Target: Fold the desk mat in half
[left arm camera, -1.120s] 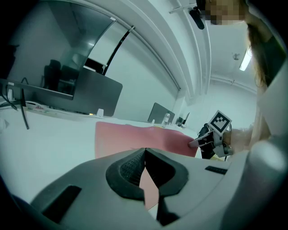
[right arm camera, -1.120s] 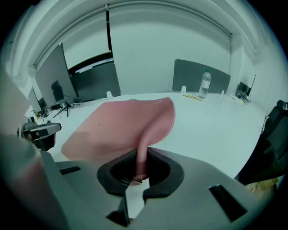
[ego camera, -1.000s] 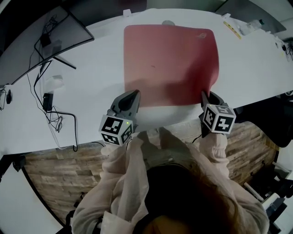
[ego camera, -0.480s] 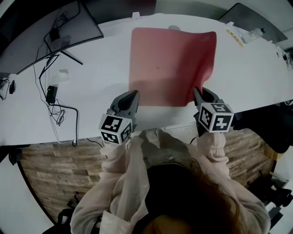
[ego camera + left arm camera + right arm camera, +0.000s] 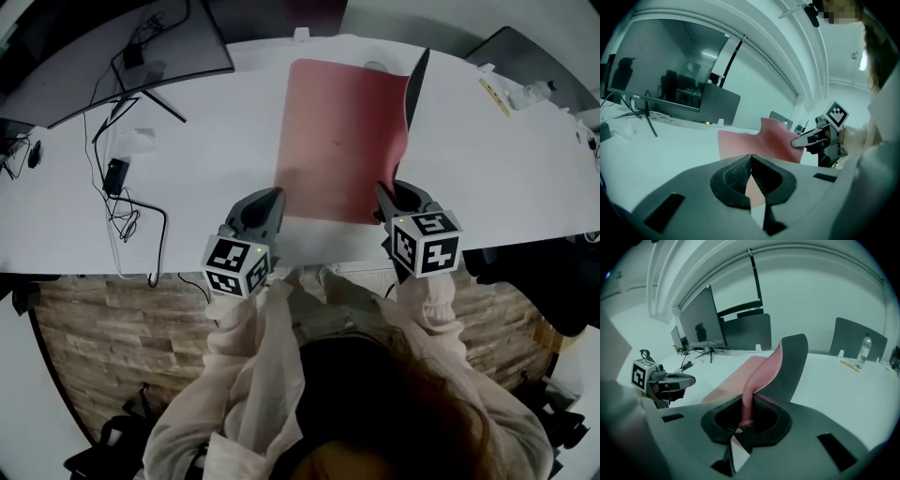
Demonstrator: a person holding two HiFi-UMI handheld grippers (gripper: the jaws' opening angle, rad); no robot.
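Now mat [image 5: 761,366] edge btwn R jaws

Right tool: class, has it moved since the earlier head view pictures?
Yes. The right tool moved left, toward the desk mat's flat left edge, lifting its right edge off the table.

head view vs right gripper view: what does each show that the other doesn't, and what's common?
Head view only: the wooden floor, the person's sleeves, the marker cube on the right gripper, and the desk mat in full outline, its left part flat on the desk.

Right gripper view only: a close look at that gripper's jaws, clamped on the mat's pink edge.

Both: the mat's right side standing up with its dark underside showing, the left gripper at the mat's near left corner, the monitor and the cables.
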